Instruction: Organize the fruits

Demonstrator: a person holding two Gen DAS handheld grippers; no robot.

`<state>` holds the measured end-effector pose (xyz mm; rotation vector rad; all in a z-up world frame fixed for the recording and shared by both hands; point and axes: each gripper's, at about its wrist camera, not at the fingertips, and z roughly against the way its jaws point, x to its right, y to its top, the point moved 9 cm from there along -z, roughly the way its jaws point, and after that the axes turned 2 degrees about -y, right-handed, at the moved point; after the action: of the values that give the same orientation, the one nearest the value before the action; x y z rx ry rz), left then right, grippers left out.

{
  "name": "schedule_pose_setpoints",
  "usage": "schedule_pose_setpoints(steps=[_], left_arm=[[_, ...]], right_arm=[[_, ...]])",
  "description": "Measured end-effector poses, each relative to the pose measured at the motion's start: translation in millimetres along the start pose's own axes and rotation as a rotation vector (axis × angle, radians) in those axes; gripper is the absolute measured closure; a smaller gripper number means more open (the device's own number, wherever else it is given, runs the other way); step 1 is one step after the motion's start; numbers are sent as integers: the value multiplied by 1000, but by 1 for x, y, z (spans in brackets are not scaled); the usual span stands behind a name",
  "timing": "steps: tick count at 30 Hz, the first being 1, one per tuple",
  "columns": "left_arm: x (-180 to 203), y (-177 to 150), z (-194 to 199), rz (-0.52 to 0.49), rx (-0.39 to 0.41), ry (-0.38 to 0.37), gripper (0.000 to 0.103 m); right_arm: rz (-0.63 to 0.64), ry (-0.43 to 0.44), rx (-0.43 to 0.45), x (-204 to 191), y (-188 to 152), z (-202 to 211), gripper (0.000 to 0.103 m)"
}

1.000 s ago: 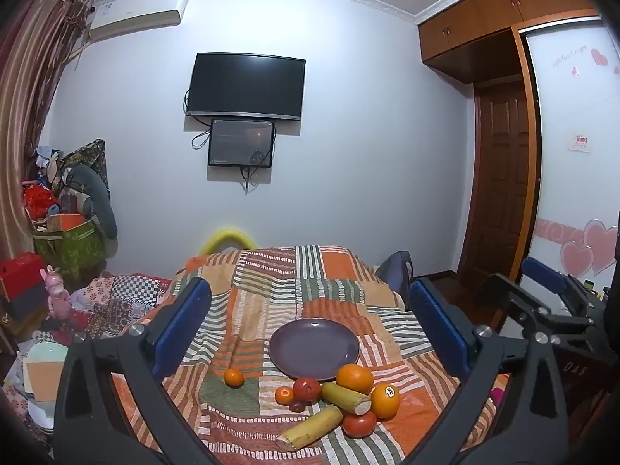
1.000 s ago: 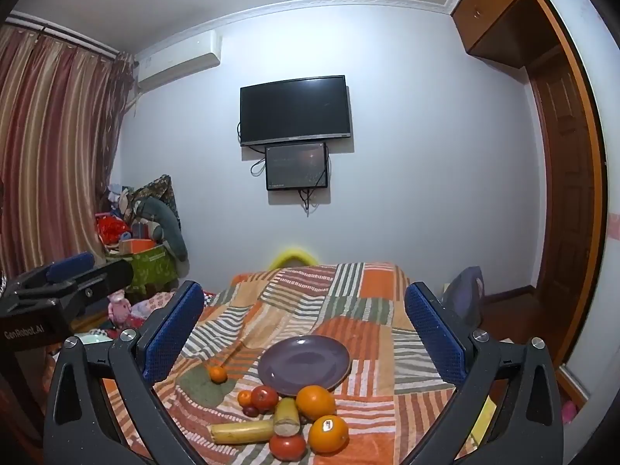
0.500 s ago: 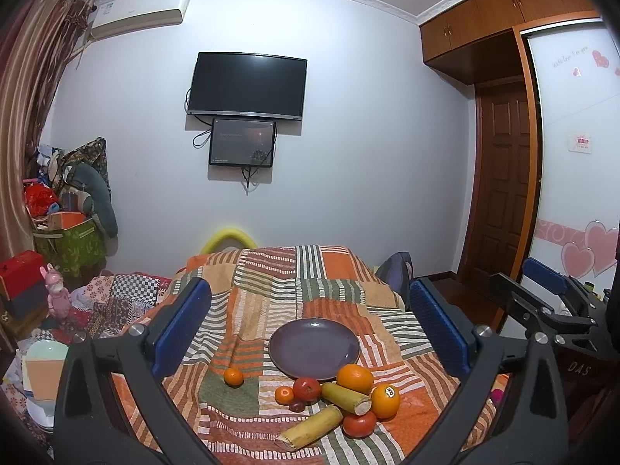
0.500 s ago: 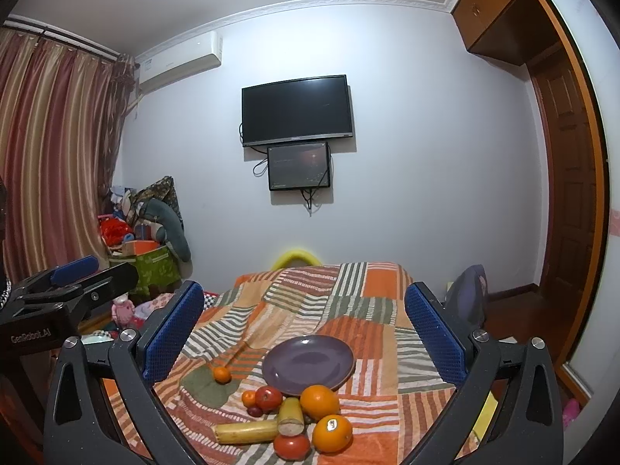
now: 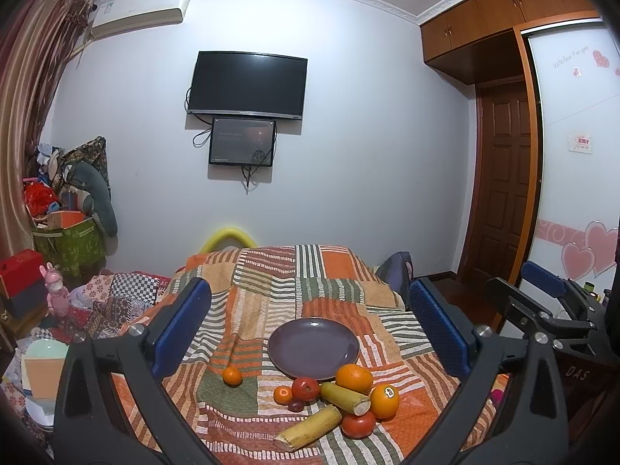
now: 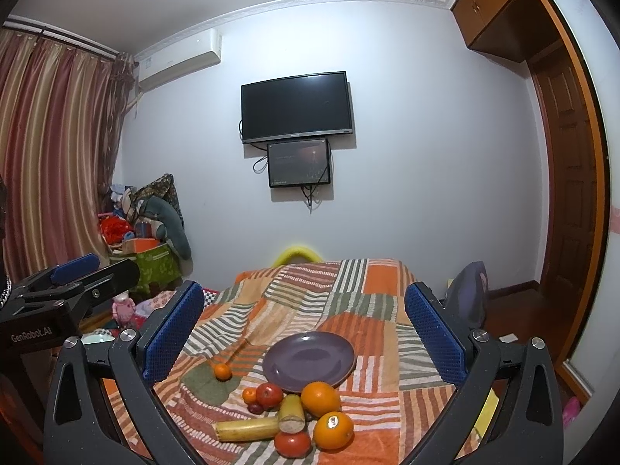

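Observation:
An empty purple plate (image 5: 313,348) (image 6: 309,360) lies on a striped patchwork cloth. In front of it sits a pile of fruit: two large oranges (image 5: 353,378) (image 6: 320,398), one with a sticker (image 5: 384,402) (image 6: 333,429), two red tomatoes (image 5: 305,388) (image 6: 292,444), two yellow-green cane pieces (image 5: 309,427) (image 6: 248,429), a small tangerine (image 5: 283,394) and a dark plum (image 5: 295,405). Another tangerine (image 5: 232,376) (image 6: 222,371) lies apart to the left. My left gripper (image 5: 310,329) and right gripper (image 6: 304,327) are both open and empty, held above and short of the fruit.
The cloth covers a table (image 5: 333,267) with a dark chair (image 6: 467,294) at its right. A pile of boxes and toys (image 5: 58,232) stands at the left, a wooden door (image 5: 503,178) at the right, a TV (image 5: 248,85) on the far wall.
Both views have shifted only slightly; the grippers stay open and the fruit has not moved.

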<state>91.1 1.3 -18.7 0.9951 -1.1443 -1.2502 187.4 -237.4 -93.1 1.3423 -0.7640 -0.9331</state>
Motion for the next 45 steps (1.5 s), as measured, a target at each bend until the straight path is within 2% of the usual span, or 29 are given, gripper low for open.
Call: schedule_pose_setpoints(steps=[45], left_arm=[[1, -1, -4, 0, -2, -4, 0]], right_arm=[[-15, 16, -27, 3, -6, -8, 0]])
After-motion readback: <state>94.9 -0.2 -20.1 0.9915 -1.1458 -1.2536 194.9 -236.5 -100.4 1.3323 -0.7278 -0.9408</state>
